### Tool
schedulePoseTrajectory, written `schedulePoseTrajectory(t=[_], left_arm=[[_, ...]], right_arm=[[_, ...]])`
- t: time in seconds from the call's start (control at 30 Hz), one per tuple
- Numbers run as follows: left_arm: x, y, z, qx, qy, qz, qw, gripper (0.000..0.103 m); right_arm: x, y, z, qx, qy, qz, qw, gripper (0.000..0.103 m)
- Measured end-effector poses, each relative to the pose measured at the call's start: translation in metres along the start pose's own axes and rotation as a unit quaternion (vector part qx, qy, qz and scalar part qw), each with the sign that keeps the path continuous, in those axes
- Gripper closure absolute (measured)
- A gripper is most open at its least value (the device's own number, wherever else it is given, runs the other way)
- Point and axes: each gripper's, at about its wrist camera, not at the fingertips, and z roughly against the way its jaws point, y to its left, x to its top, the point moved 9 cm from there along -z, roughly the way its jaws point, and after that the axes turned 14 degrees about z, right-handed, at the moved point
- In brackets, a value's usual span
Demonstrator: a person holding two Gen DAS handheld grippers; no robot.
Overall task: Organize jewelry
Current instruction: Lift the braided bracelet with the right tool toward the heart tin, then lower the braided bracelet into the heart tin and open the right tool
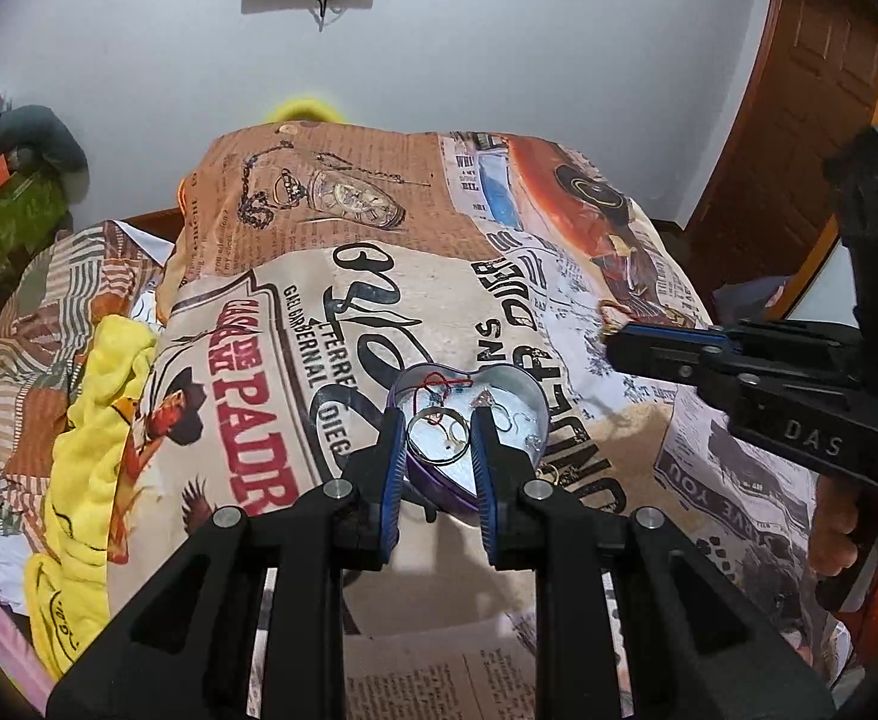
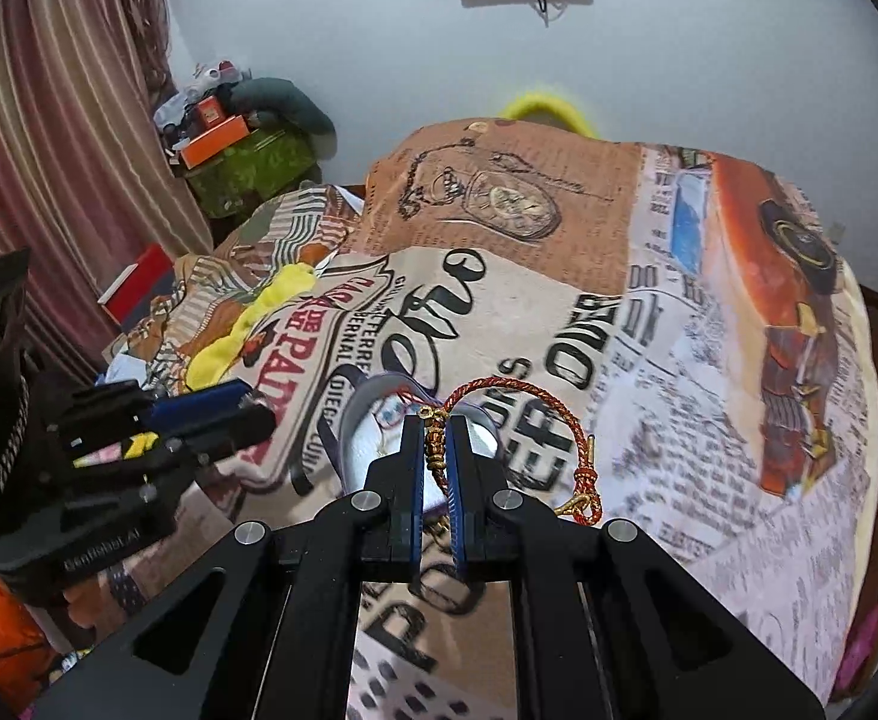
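A heart-shaped tin (image 1: 517,402) with a purple rim lies open on the printed blanket. It holds rings, a red thread and small pieces. My left gripper (image 1: 439,420) is open, its fingers hanging over the tin on either side of a large ring (image 1: 436,438). My right gripper (image 2: 436,429) is shut on a red and gold braided cord bracelet (image 2: 535,396), held above the blanket just right of the tin (image 2: 361,420). In the left wrist view the right gripper (image 1: 616,345) is at the right, level with the tin.
The printed blanket (image 1: 295,276) covers a rounded mound. A yellow cloth (image 1: 97,396) lies at the left. Boxes and clutter (image 2: 229,144) stand by the curtain at the back left. A brown door (image 1: 811,120) is at the right.
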Motion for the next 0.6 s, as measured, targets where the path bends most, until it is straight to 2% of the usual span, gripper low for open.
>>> schedulePoseTrajectory(t=[0.6], left_arm=[[-0.017,0.002,-0.056,-0.014,0.059,-0.014,0.9980,0.082]], right_arm=[[0.004,0.009,-0.068,0.044,0.068,-0.016,0.997,0.097]])
